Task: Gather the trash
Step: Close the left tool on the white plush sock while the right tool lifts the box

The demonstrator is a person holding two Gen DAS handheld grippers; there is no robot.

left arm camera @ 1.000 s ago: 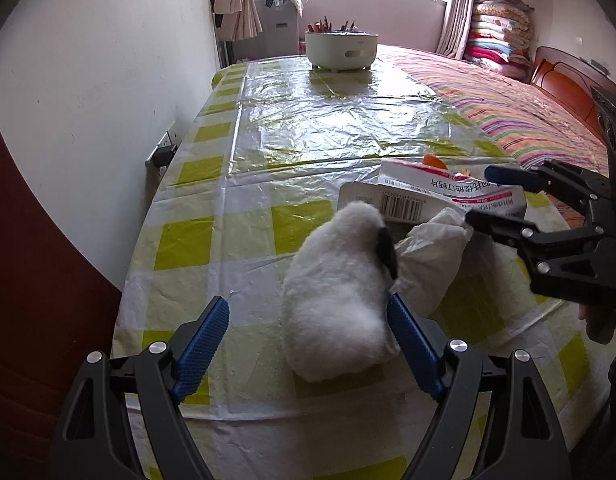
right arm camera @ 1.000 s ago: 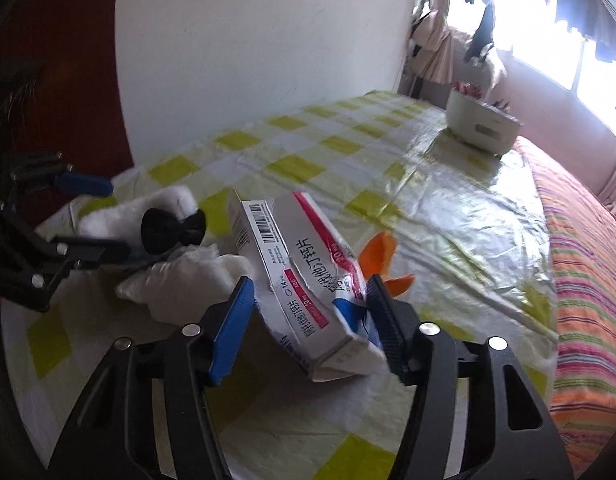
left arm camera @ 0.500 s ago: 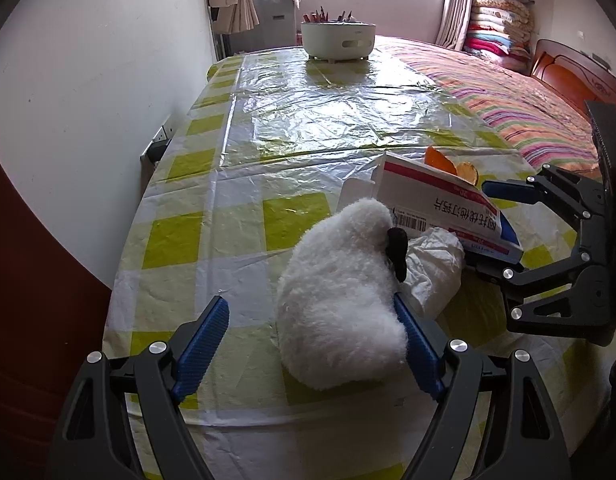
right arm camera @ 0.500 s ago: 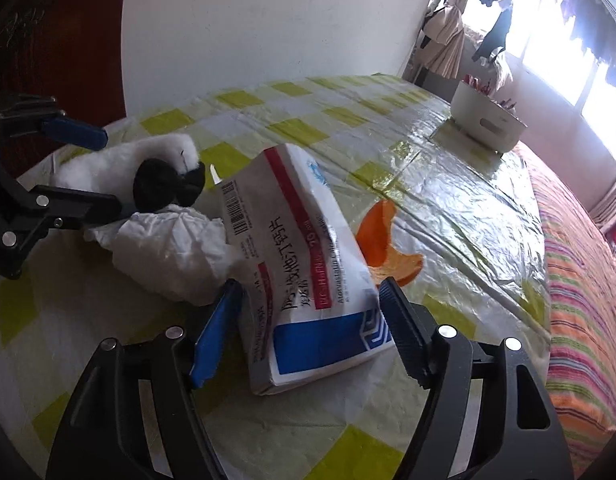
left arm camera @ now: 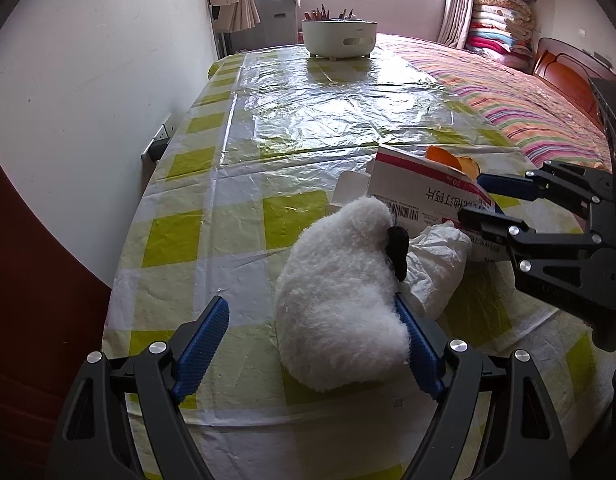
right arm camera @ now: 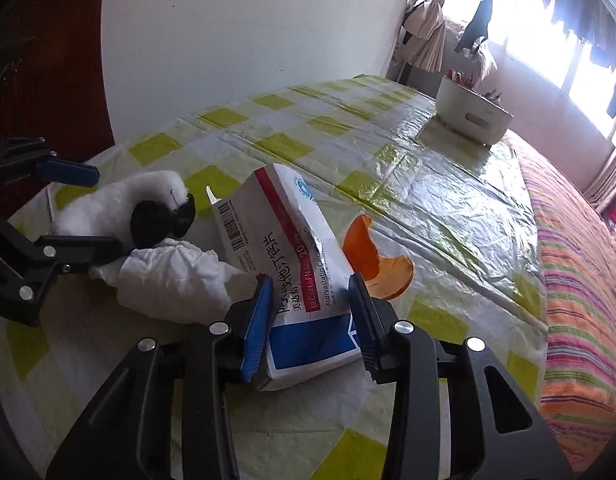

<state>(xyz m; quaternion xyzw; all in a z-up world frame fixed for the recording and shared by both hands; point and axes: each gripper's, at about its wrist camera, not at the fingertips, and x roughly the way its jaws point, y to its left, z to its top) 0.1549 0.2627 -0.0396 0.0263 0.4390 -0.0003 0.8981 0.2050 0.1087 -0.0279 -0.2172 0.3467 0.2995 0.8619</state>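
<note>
The right gripper (right arm camera: pixel 311 304) had just closed its jaws onto the medicine box (right arm camera: pixel 286 248), pads pressing both long sides. The left gripper (left arm camera: pixel 312 334) stood wide open around the white plush toy (left arm camera: pixel 340 296). The box pointed away from the gripper toward the wall, with the crumpled tissue (right arm camera: pixel 176 280) touching its left side, orange peel (right arm camera: pixel 372 264) just right, and the bare table (right arm camera: pixel 428 184) beyond.

Plush toy (left arm camera: pixel 340 304) hides crumpled tissue (left arm camera: pixel 436 268) partly — box's (right arm camera: pixel 292 264) near end behind jaws.
</note>
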